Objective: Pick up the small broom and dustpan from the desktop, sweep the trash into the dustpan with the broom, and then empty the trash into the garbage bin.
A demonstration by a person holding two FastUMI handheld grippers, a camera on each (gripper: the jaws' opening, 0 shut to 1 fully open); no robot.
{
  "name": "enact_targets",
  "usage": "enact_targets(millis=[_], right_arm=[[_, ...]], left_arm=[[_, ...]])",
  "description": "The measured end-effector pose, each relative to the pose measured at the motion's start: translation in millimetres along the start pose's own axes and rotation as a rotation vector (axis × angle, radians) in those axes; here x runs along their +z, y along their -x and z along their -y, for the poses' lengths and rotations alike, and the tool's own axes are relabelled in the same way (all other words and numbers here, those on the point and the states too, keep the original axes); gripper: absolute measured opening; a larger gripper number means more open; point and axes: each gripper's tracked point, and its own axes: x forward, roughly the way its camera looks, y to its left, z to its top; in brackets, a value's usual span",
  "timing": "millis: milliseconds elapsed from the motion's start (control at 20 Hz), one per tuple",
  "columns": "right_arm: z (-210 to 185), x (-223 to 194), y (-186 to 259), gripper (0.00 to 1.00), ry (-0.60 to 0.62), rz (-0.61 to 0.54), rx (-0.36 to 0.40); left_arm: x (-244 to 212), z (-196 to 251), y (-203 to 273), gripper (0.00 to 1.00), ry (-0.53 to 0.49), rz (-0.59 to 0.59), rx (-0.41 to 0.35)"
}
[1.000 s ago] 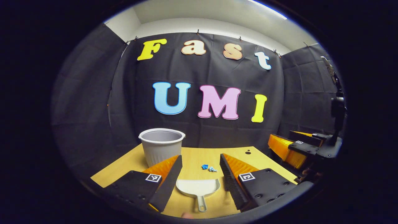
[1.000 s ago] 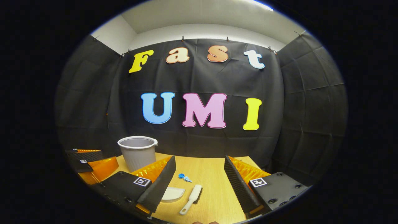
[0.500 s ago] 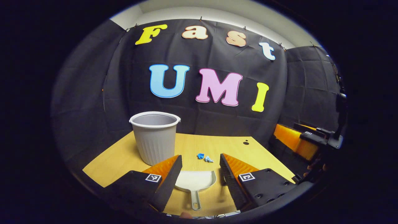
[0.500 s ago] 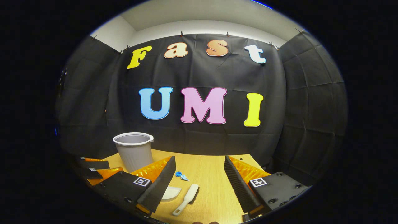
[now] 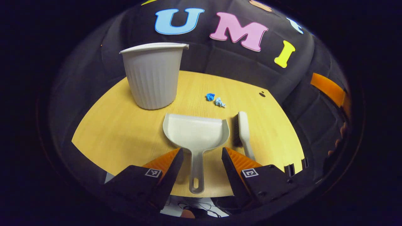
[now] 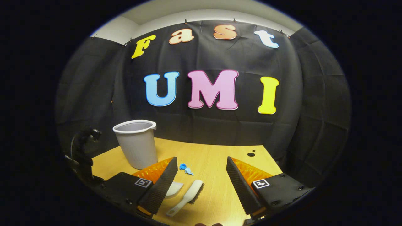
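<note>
Above the bench's (image 5: 119, 131) near edge, the left tool (image 5: 199, 163) hangs spread, straddling the dustpan (image 5: 195, 135) handle without touching. The broom (image 5: 243, 131) lies just beside; trash (image 5: 215, 99) and bin (image 5: 154, 75) farther. The right tool (image 6: 201, 180) is spread above the broom.

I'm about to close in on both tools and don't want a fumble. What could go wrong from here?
1. The left gripper is open astride the thin dustpan handle; an off-centre close could twist it.
2. The broom lies right beside the dustpan, so lifting one may nudge the other.
3. The blue trash is small and light; a hard sweep could scatter it across the desktop.
</note>
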Motion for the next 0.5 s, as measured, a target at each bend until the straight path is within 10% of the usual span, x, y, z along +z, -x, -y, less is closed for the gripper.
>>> enact_targets(millis=[500], right_arm=[[13.2,-62.4,-47.2,1.0,-0.07,-0.181,0.104]], left_arm=[[-31.7,-15.0,-70.0,0.74,0.077,-0.455,0.132]])
